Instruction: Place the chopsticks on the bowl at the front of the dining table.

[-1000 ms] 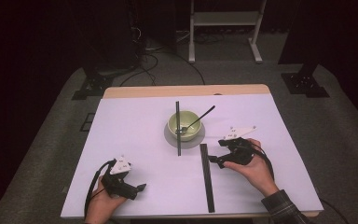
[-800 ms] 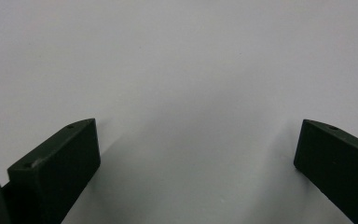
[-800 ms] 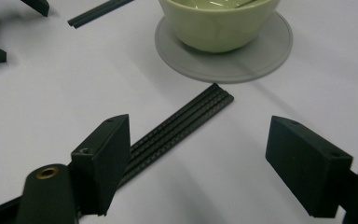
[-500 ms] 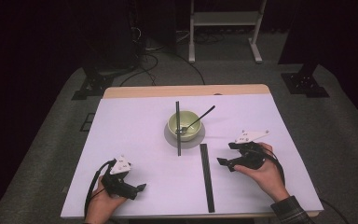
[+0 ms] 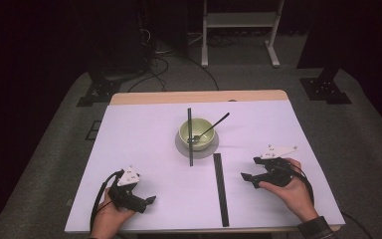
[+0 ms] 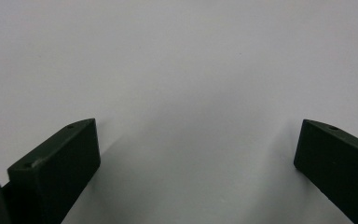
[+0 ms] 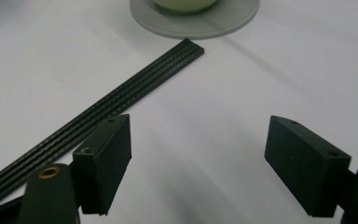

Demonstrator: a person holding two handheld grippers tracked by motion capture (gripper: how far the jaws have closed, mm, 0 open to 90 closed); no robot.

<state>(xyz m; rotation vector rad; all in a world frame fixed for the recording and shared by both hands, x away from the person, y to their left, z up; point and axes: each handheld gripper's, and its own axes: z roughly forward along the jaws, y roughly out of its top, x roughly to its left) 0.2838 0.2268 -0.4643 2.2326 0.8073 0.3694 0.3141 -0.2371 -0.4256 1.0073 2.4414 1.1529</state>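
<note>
Lying just left of the open right gripper (image 7: pixel 198 158), the black strip (image 7: pixel 121 100).

We get a brightly lit white table (image 5: pixel 144 149) against a pretty dark room. Shadows are soft, and close-ups look slightly blurry.

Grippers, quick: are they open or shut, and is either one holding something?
Left gripper: open, holding nothing.
Right gripper: open, holding nothing, beside the black strip.
</note>
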